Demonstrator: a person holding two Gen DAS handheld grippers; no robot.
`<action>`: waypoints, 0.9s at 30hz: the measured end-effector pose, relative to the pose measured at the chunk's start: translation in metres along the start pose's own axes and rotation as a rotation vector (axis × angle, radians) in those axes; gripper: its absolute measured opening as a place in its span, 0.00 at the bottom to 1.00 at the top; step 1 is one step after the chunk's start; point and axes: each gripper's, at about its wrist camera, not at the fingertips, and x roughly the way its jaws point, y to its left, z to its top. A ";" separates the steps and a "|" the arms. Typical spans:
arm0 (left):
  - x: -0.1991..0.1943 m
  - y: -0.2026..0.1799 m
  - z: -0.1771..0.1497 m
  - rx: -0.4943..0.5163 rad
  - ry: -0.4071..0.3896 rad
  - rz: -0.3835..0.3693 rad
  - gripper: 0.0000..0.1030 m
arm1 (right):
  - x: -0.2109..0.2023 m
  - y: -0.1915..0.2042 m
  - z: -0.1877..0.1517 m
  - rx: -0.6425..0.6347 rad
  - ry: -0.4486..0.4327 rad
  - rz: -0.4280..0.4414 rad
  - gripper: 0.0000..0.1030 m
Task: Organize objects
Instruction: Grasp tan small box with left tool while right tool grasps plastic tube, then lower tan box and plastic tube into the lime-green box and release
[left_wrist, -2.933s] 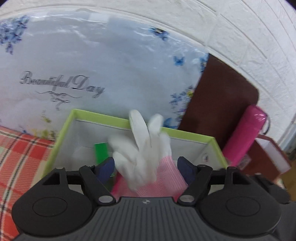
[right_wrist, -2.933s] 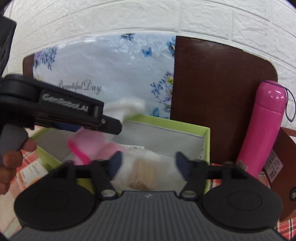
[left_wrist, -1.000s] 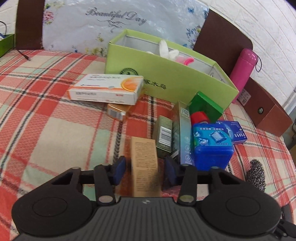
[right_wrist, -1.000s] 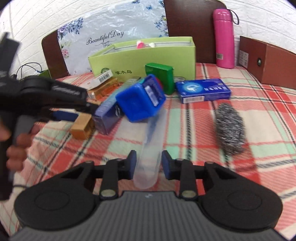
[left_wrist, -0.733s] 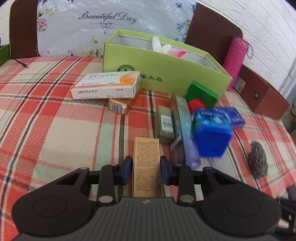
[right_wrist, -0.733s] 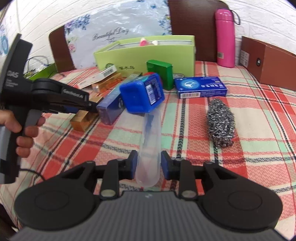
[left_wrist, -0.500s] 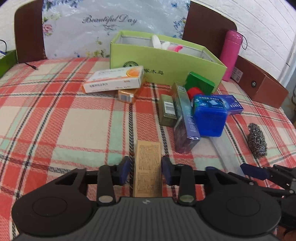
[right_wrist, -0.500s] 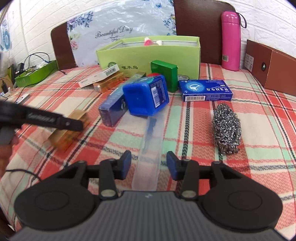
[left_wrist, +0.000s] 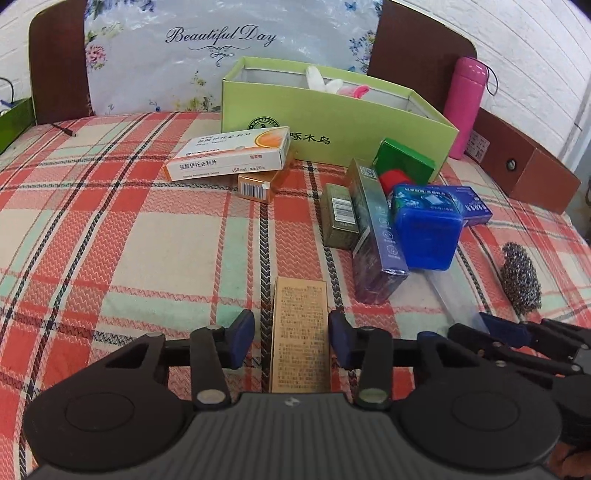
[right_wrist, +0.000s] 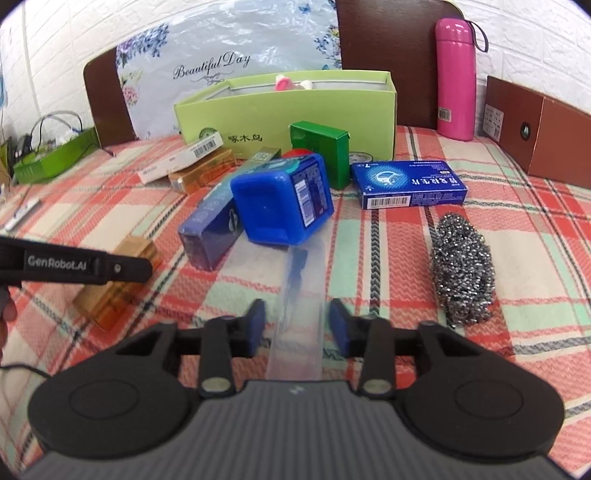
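Observation:
A tan printed box (left_wrist: 301, 310) lies flat on the plaid cloth between the jaws of my left gripper (left_wrist: 291, 334). The jaws are closing; the right pad is at the box's edge and a gap shows on the left. A clear plastic tube (right_wrist: 301, 314) lies between the jaws of my right gripper (right_wrist: 297, 325), which are closing too, with thin gaps on both sides. The tube's far end runs under a blue tub (right_wrist: 280, 199). The light-green open box (left_wrist: 332, 122) stands at the back with a white and pink glove (left_wrist: 325, 83) inside.
Around the tub lie a long purple box (left_wrist: 376, 236), an olive box (left_wrist: 338, 218), a green box (right_wrist: 321, 147), a flat blue box (right_wrist: 410, 184) and a steel scourer (right_wrist: 463, 266). A white medicine box (left_wrist: 232, 155) lies left. A pink bottle (right_wrist: 456, 74) and a brown box (right_wrist: 535, 129) stand at the right.
The left gripper drew back from the clutter with the tan box still between its jaws. The right jaws let go of the tube, spread, then narrowed again.

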 end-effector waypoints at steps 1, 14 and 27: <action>0.000 -0.001 -0.001 0.016 -0.001 -0.001 0.37 | -0.002 0.000 -0.001 -0.001 0.002 0.006 0.27; -0.049 -0.009 0.025 0.017 -0.065 -0.094 0.31 | -0.061 -0.020 0.013 0.178 -0.059 0.213 0.26; -0.054 -0.024 0.119 0.054 -0.186 -0.144 0.31 | -0.057 -0.029 0.110 0.096 -0.231 0.171 0.26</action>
